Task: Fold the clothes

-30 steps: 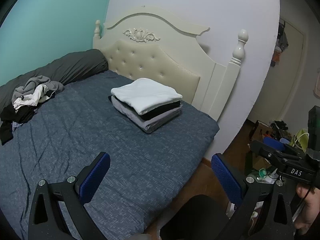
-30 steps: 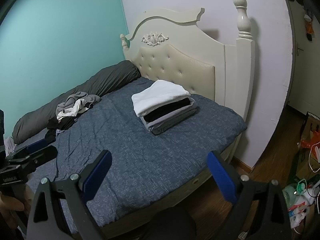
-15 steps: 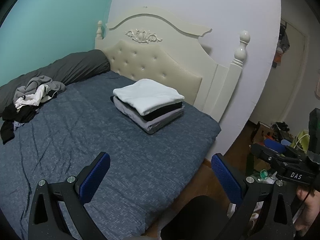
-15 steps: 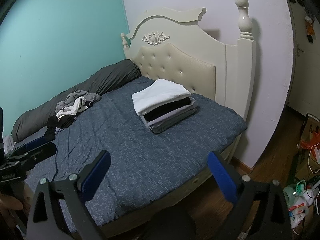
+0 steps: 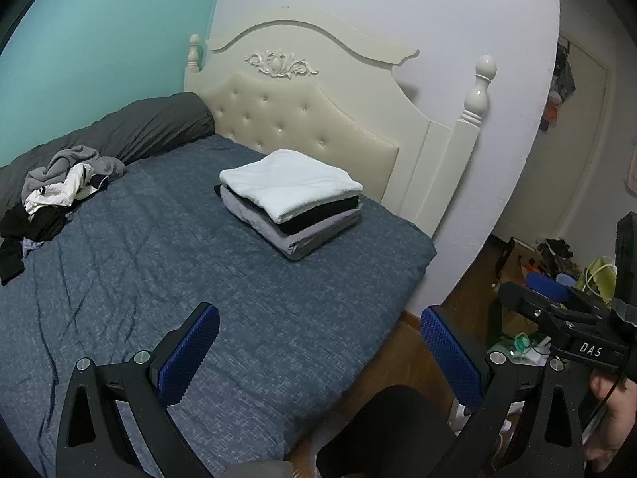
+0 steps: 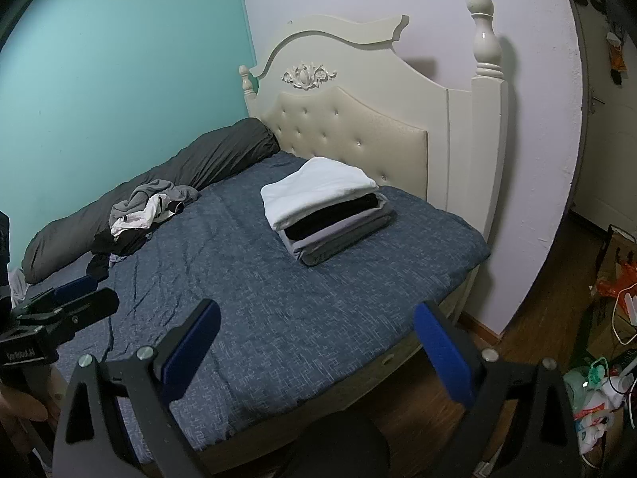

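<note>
- Left wrist view: left tool (image 5: pixel 318 342) spread wide and empty above the bed (image 5: pixel 247 318). The unfolded clothes (image 5: pixel 59 191) lie heaped at the far side against the grey bolster (image 5: pixel 131 131), well apart from the folded stack (image 5: pixel 292 201) near the headboard (image 5: pixel 302 119).
- Right wrist view: right tool (image 6: pixel 316 338) likewise spread, holding nothing. The heap (image 6: pixel 139 219) looks soft, light and limp; garment edges are hard to make out, so a hem or collar is probably the best hold.

Folded stack (image 6: pixel 326 209) on bed (image 6: pixel 278 318), unfolded heap (image 6: pixel 143 215)

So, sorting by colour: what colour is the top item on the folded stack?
White top item, clearest in the left wrist view.
</note>
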Demonstrator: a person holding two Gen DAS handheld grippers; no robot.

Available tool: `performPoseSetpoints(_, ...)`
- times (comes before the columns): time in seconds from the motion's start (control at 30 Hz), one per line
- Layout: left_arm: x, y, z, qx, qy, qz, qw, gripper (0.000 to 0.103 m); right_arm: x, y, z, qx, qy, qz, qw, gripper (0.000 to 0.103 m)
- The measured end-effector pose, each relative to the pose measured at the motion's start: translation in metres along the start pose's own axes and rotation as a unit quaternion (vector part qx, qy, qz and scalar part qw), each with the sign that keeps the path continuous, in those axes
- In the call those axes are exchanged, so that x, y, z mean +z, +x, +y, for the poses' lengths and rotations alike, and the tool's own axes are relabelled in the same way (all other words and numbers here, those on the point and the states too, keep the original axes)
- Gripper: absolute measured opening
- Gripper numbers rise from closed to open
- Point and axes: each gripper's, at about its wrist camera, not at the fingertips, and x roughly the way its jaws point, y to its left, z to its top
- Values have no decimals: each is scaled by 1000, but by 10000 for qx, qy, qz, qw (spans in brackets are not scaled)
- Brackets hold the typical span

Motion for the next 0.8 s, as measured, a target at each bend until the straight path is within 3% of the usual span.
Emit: performPoseSetpoints(0.8,1,3,-6,30,-11,12,10000,103,-2,-3,-4,-47,25,6,10000,99)
